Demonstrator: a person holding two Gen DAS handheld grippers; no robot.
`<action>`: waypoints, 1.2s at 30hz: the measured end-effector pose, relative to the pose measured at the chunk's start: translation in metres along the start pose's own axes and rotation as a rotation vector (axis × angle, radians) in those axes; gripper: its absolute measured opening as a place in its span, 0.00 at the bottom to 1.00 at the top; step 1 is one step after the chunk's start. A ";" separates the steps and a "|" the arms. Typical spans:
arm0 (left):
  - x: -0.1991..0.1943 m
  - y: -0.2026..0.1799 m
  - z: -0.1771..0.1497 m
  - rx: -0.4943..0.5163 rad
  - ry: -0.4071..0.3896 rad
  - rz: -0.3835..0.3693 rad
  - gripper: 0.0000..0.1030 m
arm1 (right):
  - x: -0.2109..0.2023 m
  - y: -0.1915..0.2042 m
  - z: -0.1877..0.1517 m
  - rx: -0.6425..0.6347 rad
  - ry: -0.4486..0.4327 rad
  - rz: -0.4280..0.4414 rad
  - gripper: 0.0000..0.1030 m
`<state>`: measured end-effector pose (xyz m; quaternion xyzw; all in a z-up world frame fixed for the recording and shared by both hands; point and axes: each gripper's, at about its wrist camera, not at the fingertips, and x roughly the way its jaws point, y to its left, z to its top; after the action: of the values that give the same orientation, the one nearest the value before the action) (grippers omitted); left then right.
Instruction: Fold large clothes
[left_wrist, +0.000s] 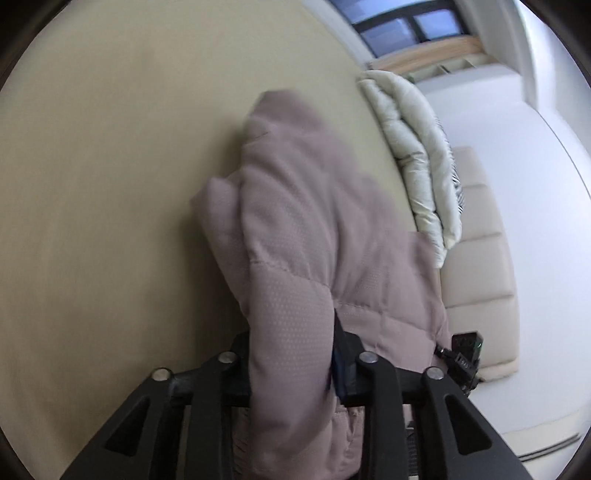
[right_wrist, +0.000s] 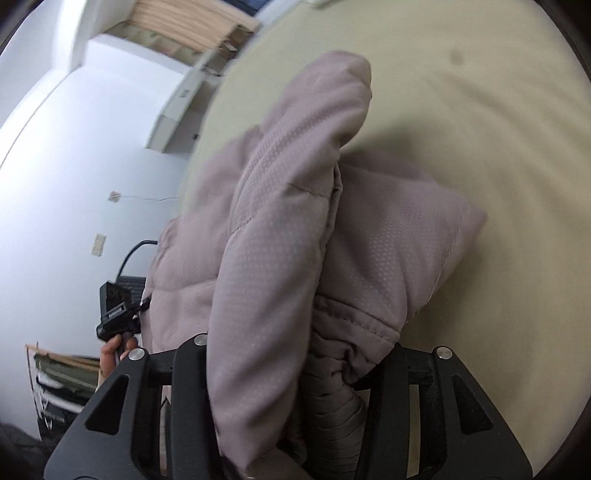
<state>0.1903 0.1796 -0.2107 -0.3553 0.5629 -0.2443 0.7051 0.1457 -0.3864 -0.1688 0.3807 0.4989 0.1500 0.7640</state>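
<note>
Mauve quilted puffer jacket (left_wrist: 314, 240) of dotted, padded fabric hung bunched between both tongs, lifted above the pale beige bed sheet (left_wrist: 110, 184) rather than lying flat on it. The left tongs (left_wrist: 295, 373) were closed on a thick fold of the jacket, and the right tongs (right_wrist: 295, 354) were likewise clamped on a gathered part of it near what looked like a ribbed cuff or hem (right_wrist: 332, 424). In the right view the other black handheld device (right_wrist: 118, 310) showed just beside the jacket's far edge, so the two grips sat close together.

The step in hand seemed to be carrying or shaking the jacket out before a fold — it was still a lump, not a neat shape. Beyond the jacket, at the sheet's edge, lay a cream puffy quilted garment (left_wrist: 417, 155). The next move would probably call for spreading the two grips apart and lowering the jacket onto the sheet — smooth and flat, with its seams lined up.
</note>
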 end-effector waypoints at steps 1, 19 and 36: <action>0.007 0.020 -0.001 -0.070 -0.002 -0.071 0.43 | 0.008 -0.017 -0.003 0.050 -0.003 0.014 0.57; -0.076 -0.111 -0.006 0.290 -0.353 0.361 0.56 | -0.060 0.088 0.033 -0.091 -0.309 -0.329 0.69; 0.118 -0.152 0.052 0.553 -0.176 0.515 0.63 | 0.167 0.086 0.153 -0.285 -0.140 -0.383 0.69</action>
<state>0.2784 0.0079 -0.1601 -0.0182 0.4836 -0.1704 0.8583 0.3692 -0.2936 -0.1819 0.1769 0.4815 0.0447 0.8573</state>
